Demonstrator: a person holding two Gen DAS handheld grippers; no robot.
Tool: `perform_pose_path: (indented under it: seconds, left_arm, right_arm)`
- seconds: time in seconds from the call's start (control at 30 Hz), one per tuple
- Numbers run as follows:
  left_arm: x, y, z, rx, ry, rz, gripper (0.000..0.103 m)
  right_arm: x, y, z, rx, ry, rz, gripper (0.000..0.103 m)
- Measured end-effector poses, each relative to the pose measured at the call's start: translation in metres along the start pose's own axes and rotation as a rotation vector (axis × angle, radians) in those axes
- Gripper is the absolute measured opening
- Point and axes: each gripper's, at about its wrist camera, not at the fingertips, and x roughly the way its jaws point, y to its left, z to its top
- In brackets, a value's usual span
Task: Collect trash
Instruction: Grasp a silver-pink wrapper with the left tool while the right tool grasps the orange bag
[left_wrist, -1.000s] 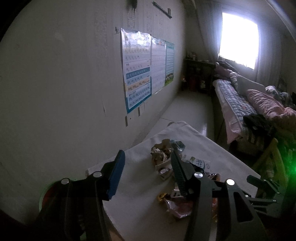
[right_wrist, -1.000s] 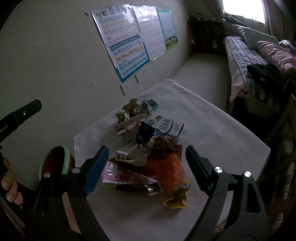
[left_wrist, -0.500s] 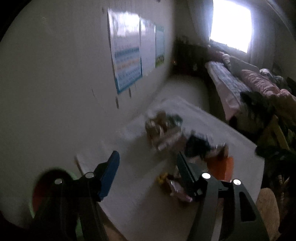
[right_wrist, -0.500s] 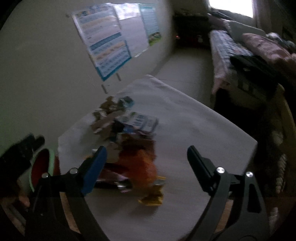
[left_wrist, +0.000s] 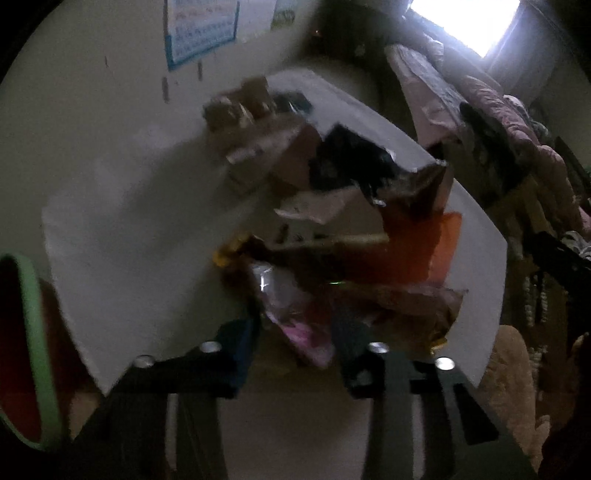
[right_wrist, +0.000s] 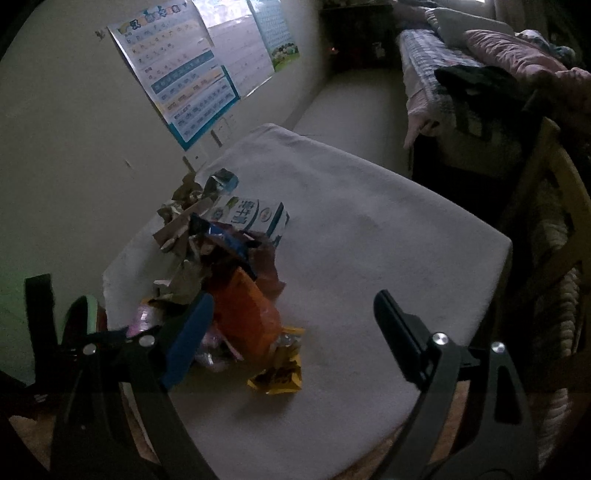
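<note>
1. The left gripper (left_wrist: 295, 343) points steeply down at the near end of the trash pile (right_wrist: 225, 280). Its fingers (left_wrist: 240, 347) have just been closing, and a pink wrapper (left_wrist: 295, 332) sits between them. The picture is blurry, so I cannot tell if they squeeze it.
2. The right gripper (right_wrist: 291, 332) tilts down, with its fingers spread wide and holding nothing.
3. The trash lies on the left part of the white counter (right_wrist: 369, 240), by the wall. A yellow wrapper (right_wrist: 277, 376) lies at the near end.
4. The counter's right half is bare. A bed (right_wrist: 424, 66) is far right, and a red bin with a green rim (left_wrist: 33, 332) sits off the near left edge.
</note>
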Motion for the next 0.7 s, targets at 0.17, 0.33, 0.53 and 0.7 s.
perform_pose_path:
  seconds: [0.17,0.33,0.53,0.7]
  left_arm:
    - [0.001,-0.002,-0.008,-0.004,0.023,-0.029,0.0]
    - [-0.03,0.004,-0.01,0.013,-0.053,0.018,0.0]
    - [-0.079,0.021,-0.012,0.026,-0.191,0.123,0.0]
    - [-0.104,0.044,-0.012,-0.012,-0.249,0.169,0.0]
  right_arm:
    - [0.003,-0.001,-0.002,0.011,0.012,0.008,0.087]
    - [0.009,0.001,-0.004,0.004,0.029,0.011,0.087]
    - [0.04,0.013,-0.005,-0.042,0.101,0.029,0.087]
    - [0.074,0.024,-0.004,-0.077,0.165,0.067,0.087]
